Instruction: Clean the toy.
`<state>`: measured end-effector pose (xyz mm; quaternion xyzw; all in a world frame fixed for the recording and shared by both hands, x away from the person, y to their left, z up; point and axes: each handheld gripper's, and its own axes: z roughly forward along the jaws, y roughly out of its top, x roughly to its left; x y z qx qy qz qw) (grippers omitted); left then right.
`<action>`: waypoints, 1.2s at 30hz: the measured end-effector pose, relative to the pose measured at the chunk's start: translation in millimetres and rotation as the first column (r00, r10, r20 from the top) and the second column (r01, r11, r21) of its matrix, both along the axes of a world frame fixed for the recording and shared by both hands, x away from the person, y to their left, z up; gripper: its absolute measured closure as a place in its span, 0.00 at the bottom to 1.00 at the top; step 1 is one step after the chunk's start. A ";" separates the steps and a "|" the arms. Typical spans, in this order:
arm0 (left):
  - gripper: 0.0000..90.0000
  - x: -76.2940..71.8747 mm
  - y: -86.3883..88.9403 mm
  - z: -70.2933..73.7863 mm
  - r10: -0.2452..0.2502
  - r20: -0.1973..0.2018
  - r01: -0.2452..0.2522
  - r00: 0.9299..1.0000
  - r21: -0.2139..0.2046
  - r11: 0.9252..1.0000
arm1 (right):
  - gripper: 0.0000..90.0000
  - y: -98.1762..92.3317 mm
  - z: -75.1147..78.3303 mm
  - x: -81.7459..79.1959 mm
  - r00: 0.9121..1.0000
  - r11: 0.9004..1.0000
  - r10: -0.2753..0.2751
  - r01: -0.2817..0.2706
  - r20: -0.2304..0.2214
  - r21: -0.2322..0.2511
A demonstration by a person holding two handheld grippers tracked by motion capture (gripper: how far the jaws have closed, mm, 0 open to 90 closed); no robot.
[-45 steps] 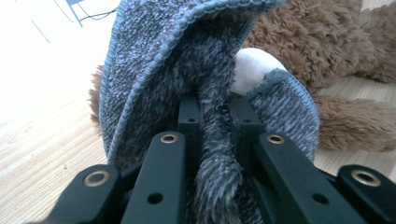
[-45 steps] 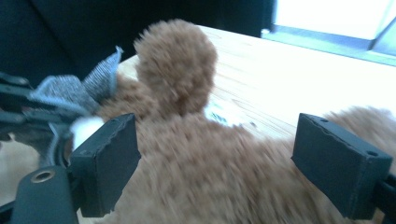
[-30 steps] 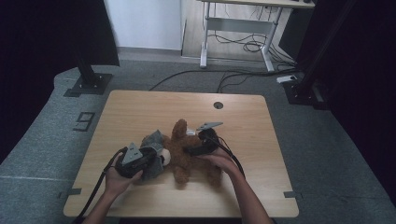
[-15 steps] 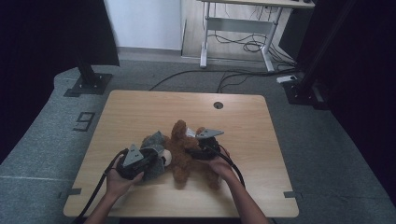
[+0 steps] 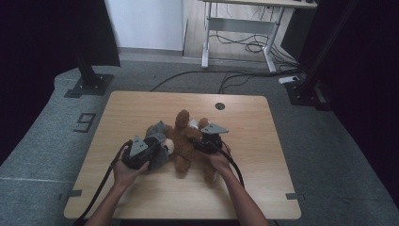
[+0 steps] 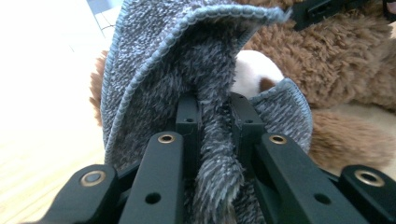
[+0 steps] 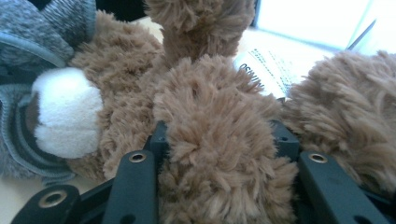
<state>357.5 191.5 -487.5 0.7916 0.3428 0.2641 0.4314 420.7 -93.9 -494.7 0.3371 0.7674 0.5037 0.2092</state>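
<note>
A brown teddy bear (image 5: 186, 141) lies on the wooden table (image 5: 263, 155), with a grey knit cloth (image 5: 159, 129) around its head. My left gripper (image 6: 215, 105) is shut on a fold of that grey knit cloth (image 6: 154, 60), beside the bear's white muzzle (image 6: 252, 74). From the high view the left gripper (image 5: 157, 149) sits at the bear's left. My right gripper (image 7: 222, 130) has just been closing, and its jaws now press on a furry limb (image 7: 219, 177) of the bear. In the high view the right gripper (image 5: 196, 143) is at the bear's right side.
A white printed label (image 7: 275, 65) lies behind the bear. The table has a round cable hole (image 5: 219, 106) near its far edge. Cables trail from both grippers toward the near edge. Black stand bases (image 5: 89, 84) and cords lie on the floor beyond.
My left hand has shifted a little across the table with the grey cloth in its jaws. My right hand has stayed at the bear's side.
</note>
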 end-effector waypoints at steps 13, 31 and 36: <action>0.86 1.5 2.4 34.1 -0.038 0.009 0.039 0.999 -0.159 0.987 | 0.59 1.5 -15.5 -47.8 0.965 0.989 0.107 -0.079 0.238 -0.122; 0.89 20.8 -26.5 7.3 -0.091 -0.170 0.074 0.981 -0.103 0.992 | 0.29 -16.5 -15.7 -62.8 0.980 0.995 0.084 -0.092 0.179 0.040; 0.89 16.8 -24.5 4.9 -0.092 -0.165 0.074 0.982 -0.112 0.991 | 0.18 -25.2 -5.9 -76.3 0.989 0.994 0.059 -0.071 0.136 0.088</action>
